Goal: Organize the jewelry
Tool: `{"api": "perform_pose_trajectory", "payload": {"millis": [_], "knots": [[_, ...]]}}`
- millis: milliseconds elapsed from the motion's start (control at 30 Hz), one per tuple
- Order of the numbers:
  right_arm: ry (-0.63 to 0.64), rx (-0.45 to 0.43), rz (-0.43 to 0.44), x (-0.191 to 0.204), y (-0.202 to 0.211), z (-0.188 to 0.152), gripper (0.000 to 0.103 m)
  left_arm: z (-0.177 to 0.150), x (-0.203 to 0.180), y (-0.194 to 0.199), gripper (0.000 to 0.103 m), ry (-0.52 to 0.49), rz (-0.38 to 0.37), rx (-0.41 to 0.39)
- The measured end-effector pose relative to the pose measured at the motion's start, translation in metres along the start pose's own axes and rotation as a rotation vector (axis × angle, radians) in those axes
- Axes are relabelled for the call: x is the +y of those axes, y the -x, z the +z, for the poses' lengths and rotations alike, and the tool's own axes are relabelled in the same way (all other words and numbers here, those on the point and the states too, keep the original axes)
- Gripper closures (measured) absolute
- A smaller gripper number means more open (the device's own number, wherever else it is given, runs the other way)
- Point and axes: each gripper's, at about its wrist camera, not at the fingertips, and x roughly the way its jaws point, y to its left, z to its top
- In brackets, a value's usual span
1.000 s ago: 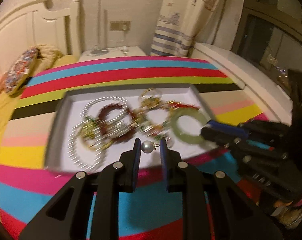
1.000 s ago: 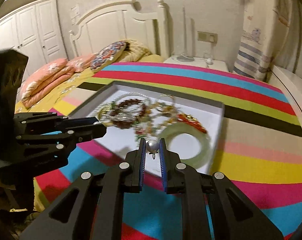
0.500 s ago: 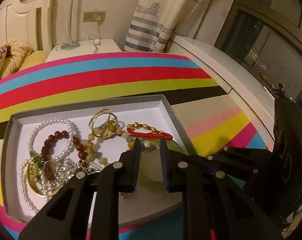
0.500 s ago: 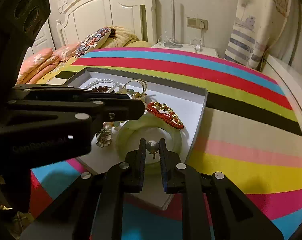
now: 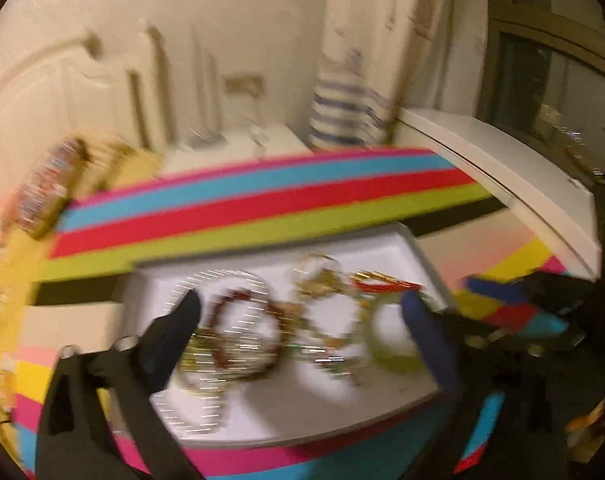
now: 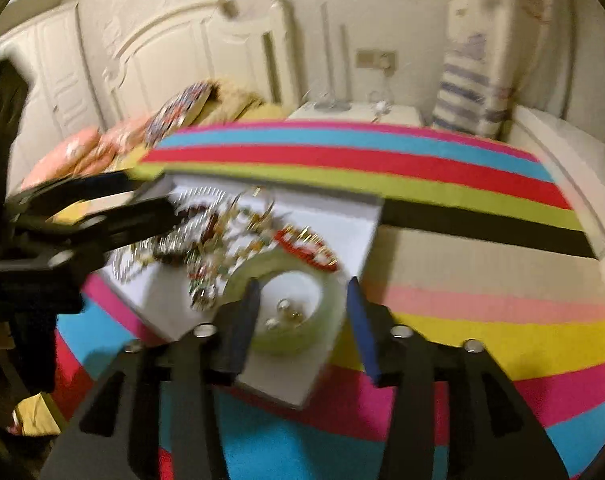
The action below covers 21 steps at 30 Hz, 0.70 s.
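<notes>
Jewelry (image 6: 238, 236) lies heaped in a shallow white tray (image 6: 372, 220) on the striped cloth (image 6: 482, 280). Only the right view shows small silvery pearls (image 6: 284, 312) loose inside the smooth green bangle (image 6: 330, 296). The right gripper (image 6: 302, 296) is opening, nothing pinched. The left gripper (image 5: 298, 312) is also opening, empty, over blurred beaded bracelets (image 5: 242, 332).

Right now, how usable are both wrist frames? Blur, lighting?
Left wrist: heavy motion blur, bead bracelets smeared into streaks, tray edges soft. Right wrist: milder blur, green bangle and small pearls inside it readable. Both: warm dim light, strong fisheye bending.
</notes>
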Motion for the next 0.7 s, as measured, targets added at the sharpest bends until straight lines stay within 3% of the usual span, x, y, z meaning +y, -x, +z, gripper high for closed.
{"api": "perform_pose_trajectory", "payload": {"millis": [33,100,200,267,367,467,600,700], "knots": [[-0.030,-0.032,-0.018,-0.004,0.009,0.002,0.047,-0.002,0.004,0.009,0.002,-0.010,0.043,-0.024],[-0.080,-0.076,-0.051,-0.008,0.022,0.004,0.026,-0.009,0.012,0.025,0.002,-0.023,0.120,-0.053],[-0.139,-0.134,-0.075,-0.004,0.039,0.002,0.017,-0.025,0.020,0.043,0.002,-0.008,0.229,-0.060],[-0.156,-0.151,-0.102,0.007,0.044,-0.003,0.017,-0.037,0.024,0.050,0.002,0.006,0.261,-0.058],[-0.159,-0.139,-0.140,0.023,0.040,-0.011,0.017,-0.057,0.032,0.050,0.002,0.063,0.243,-0.015],[-0.118,-0.088,-0.217,0.042,0.027,-0.017,0.017,-0.075,0.041,0.046,0.002,0.109,0.233,0.029],[-0.032,-0.083,-0.317,0.065,0.017,-0.023,0.017,-0.091,0.054,0.039,0.002,0.158,0.225,0.044],[-0.035,-0.080,-0.310,0.073,0.012,-0.027,0.017,-0.095,0.057,0.037,0.002,0.161,0.232,0.038]]}}
